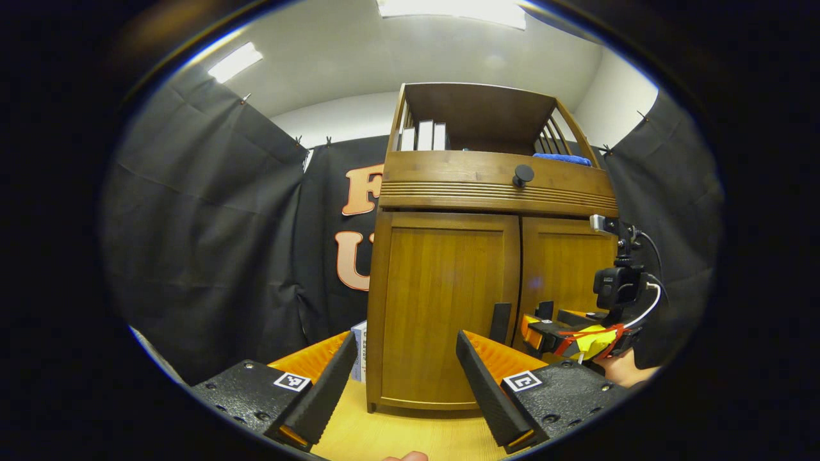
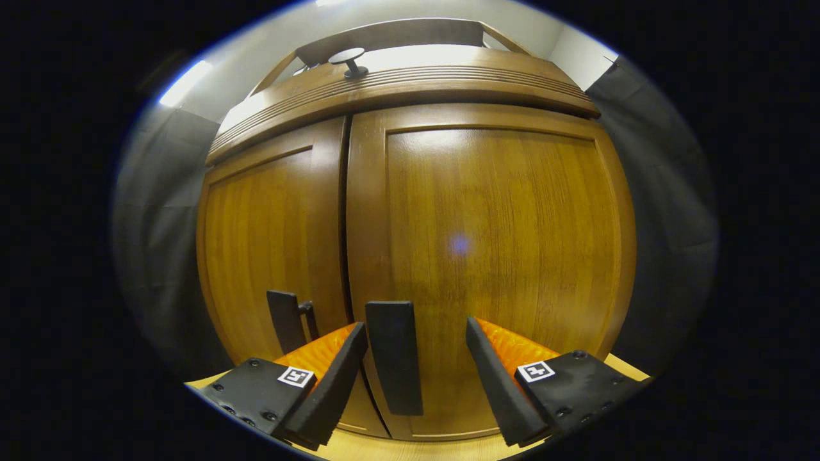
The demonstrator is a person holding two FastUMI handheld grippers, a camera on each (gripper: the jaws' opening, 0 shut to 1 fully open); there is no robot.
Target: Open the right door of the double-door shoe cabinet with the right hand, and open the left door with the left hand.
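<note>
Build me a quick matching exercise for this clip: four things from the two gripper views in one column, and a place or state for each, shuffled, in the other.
Things
1. right door's handle
2. round knob
3. blue cloth
4. left gripper

Places or states
A. on the grooved front panel above the doors
B. open, back from the cabinet, over the table
C. on the open top shelf, right end
D. between the open fingers of the right gripper

Pairs: 1-D, 2-A, 3-C, 4-B
</note>
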